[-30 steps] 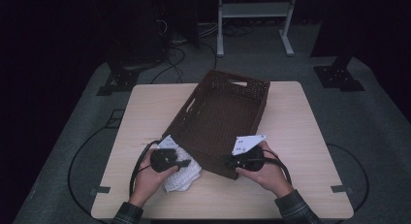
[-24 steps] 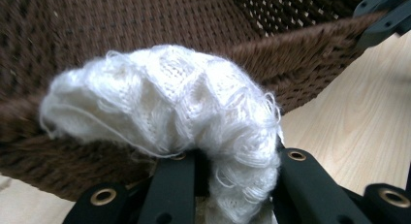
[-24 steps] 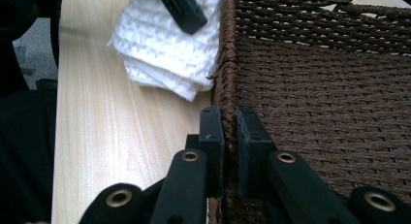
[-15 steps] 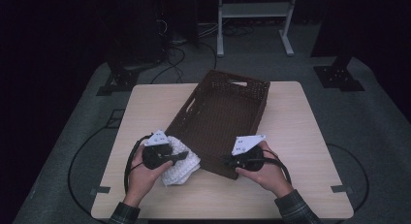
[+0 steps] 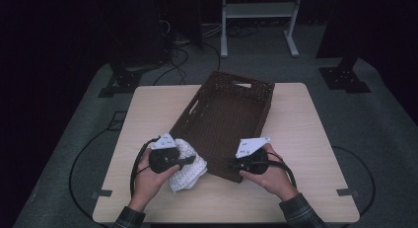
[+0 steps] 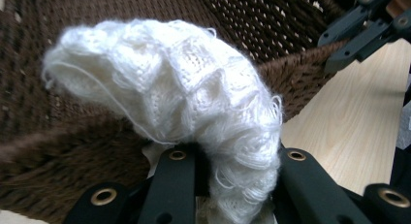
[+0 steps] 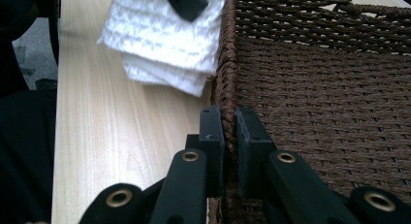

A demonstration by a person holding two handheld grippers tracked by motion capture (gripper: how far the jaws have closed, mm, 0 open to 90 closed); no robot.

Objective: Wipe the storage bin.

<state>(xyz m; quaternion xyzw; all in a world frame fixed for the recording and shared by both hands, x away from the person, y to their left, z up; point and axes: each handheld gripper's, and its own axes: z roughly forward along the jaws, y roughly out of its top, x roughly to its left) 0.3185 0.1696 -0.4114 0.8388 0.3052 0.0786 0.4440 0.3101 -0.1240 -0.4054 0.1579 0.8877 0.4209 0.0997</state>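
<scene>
- My left tongs (image 6: 228, 185) are clamped on the white cloth (image 6: 179, 103); in the left gripper view the knit bulges up between the two black jaws and arches over toward the basket.
- From the high view, I see the left tongs (image 5: 190, 160) in my left hand (image 5: 150, 176) near the front of the bench (image 5: 148, 104), pointing toward the basket's left wall.
- The cloth (image 5: 190, 166) sits bunched on the bench just beside the basket's near left corner, touching its wall; part of it is lifted by the grip.
- My right tongs (image 7: 228, 132) are closed on the basket (image 7: 320, 88) rim: in the right gripper view the woven wall stands pinched between the two pads, one jaw outside, one inside.
- In the high view the right tongs (image 5: 234, 164) sit in my right hand (image 5: 271, 176) at the near rim of the basket (image 5: 231, 114).
- The right gripper view also shows the cloth (image 7: 165, 35) folded in layers against the outside of that wall, with the tip of the other tongs on top of it.
- The brown basket lies slanted across the middle of the bench, its far end with the handle slot toward the back.
- Beyond the bench I see a dark floor with cables and a white frame (image 5: 259, 16).
</scene>
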